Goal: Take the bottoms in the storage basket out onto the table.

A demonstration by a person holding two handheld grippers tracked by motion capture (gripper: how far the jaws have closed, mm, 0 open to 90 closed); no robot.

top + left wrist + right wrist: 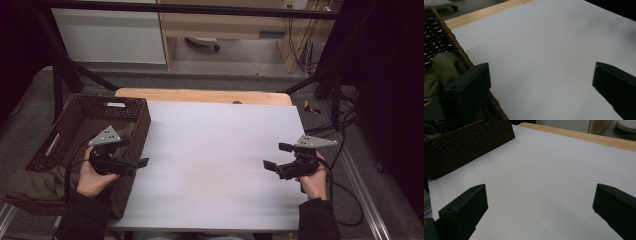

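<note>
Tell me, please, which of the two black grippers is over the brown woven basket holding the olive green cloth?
The left gripper: it sits above the brown woven basket beside the olive green cloth; the right gripper hovers over the white table sheet.

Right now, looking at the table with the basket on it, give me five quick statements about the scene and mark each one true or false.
1. The woven basket sits at the left side of the table. True.
2. The olive-green cloth lies spread out on the white table surface. False: it is in the basket, partly draped over its near rim.
3. The left gripper is shut on the cloth. False: its jaws stand wide apart with nothing between them, at the basket's right rim.
4. The right gripper is open above the bare white surface. True.
5. The two grippers touch each other. False: they are far apart, at opposite sides of the table.
</note>
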